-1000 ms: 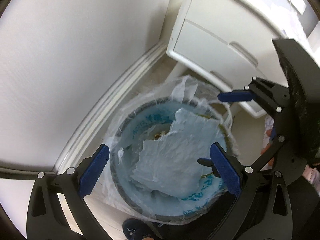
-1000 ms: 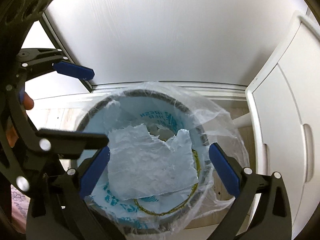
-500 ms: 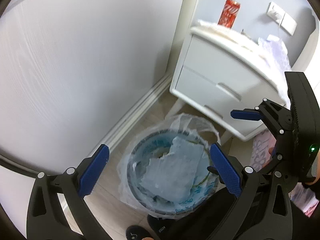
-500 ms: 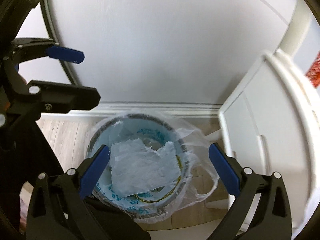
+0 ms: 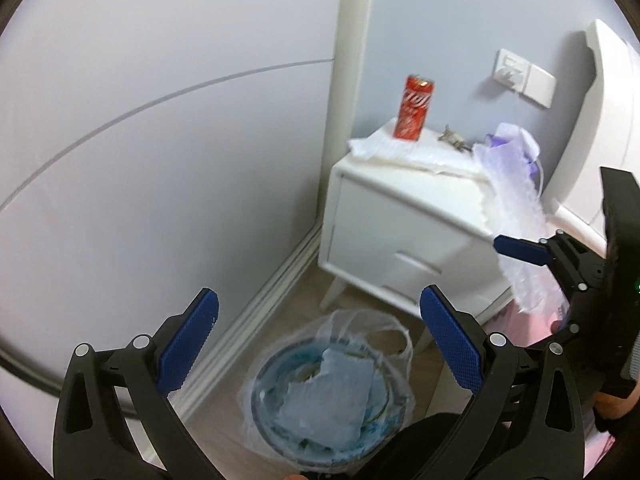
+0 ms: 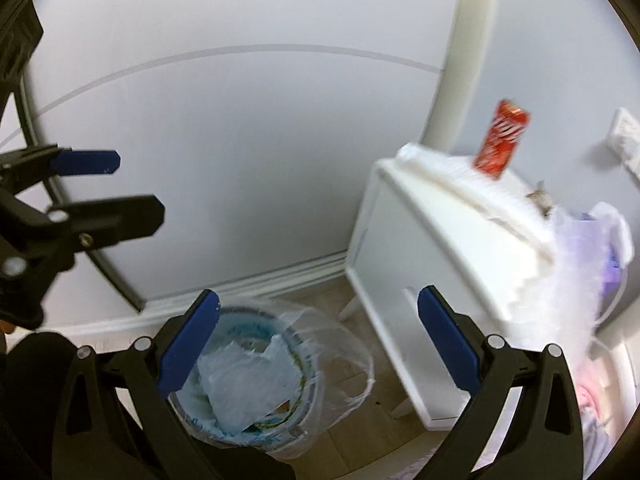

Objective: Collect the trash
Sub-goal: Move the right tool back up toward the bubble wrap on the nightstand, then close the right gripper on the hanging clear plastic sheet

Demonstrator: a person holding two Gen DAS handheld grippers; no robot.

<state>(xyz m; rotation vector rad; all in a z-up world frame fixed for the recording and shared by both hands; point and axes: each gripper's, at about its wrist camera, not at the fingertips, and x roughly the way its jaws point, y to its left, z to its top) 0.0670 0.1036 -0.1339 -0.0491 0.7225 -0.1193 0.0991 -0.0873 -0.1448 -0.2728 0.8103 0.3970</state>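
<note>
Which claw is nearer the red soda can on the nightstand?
Right, seemingly. The right claw is open beside the nightstand, below the red soda can; the left claw is open farther back, over the trash bin.

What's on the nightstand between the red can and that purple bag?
In the left wrist view, small brownish clutter on white wrapping lies between can and bag.
</note>
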